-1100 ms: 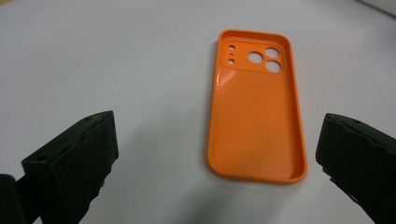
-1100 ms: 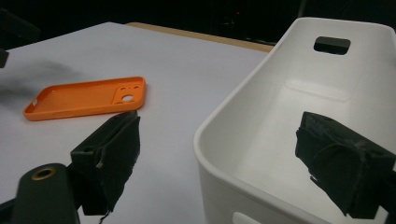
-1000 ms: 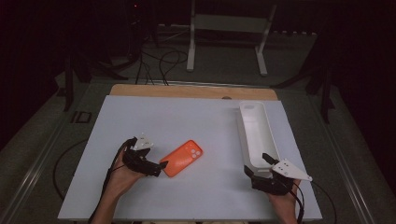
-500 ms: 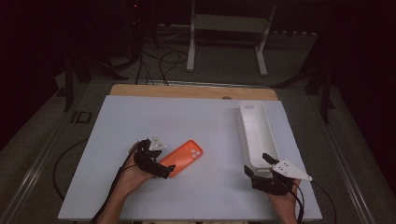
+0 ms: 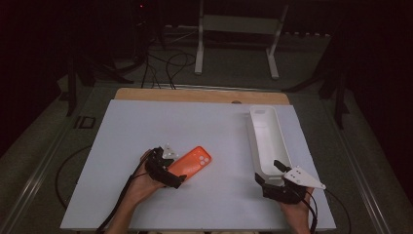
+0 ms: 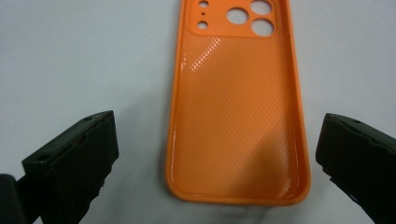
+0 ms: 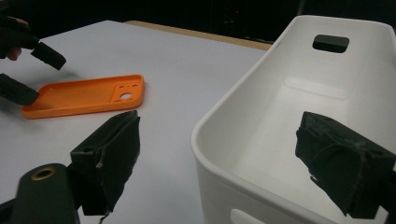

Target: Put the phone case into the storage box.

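A: Moved since one second ago: left gripper [image 5: 171, 176], advanced toward 2 o'clock; it now sits at the near end of the orange phone case [image 5: 191, 163]. Right gripper [image 5: 272, 183]: position unchanged.

B: Entry one, the case?

A: Orange phone case, lying flat on the white tabletop [image 5: 195, 126], hollow side up, camera cut-outs at its far end. Located left of centre, long axis running from 7 o'clock to 1 o'clock in the high view.

B: Left gripper fingers?

A: Spread wide. In the left gripper view one finger [image 6: 79, 158] stands off each long side of the case's near end [image 6: 238, 116], with bare tabletop between finger and case on both sides. No contact seen.

B: Entry two?

A: White bin [image 5: 267, 141], long and narrow, at the right of the tabletop, its length running toward 12 o'clock. A handle slot shows in its far wall [image 7: 330, 43].

B: Right gripper fingers?

A: Also apart, holding nothing. One finger [image 7: 109, 154] is outside the bin's near corner, the other over its interior; the rim lies between them. Contact with the rim: cannot tell.
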`<state>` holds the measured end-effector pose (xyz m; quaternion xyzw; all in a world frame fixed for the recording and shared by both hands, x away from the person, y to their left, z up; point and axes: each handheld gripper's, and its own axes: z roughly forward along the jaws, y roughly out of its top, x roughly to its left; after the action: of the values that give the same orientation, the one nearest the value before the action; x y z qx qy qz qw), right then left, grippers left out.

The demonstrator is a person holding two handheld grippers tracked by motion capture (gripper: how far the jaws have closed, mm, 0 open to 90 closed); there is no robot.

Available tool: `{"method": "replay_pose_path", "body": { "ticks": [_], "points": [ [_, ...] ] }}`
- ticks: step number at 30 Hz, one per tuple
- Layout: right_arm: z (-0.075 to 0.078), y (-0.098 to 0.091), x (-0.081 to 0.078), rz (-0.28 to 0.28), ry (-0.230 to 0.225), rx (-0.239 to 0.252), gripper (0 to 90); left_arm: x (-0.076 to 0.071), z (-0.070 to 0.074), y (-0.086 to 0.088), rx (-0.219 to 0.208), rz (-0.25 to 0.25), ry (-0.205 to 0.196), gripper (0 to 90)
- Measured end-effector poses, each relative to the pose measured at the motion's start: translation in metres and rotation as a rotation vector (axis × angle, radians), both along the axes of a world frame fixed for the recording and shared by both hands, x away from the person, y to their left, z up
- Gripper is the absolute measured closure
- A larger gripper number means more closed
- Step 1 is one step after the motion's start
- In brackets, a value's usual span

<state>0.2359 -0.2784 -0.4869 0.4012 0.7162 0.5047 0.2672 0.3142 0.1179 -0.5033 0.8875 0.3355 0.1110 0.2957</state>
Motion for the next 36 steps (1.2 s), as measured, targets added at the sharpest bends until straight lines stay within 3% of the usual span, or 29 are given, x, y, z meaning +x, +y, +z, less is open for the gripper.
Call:
{"method": "replay_pose_path", "body": {
  "ticks": [21,36],
  "points": [
    [0.000,0.000,0.000,0.000,0.001,-0.001,13.8,0.001,-0.011,-0.011,0.069,-0.012,0.048,4.8],
    [0.000,0.001,0.000,0.001,0.003,-0.005,13.8,0.005,-0.011,-0.013,0.083,-0.009,0.088,6.7]
  ]
}}
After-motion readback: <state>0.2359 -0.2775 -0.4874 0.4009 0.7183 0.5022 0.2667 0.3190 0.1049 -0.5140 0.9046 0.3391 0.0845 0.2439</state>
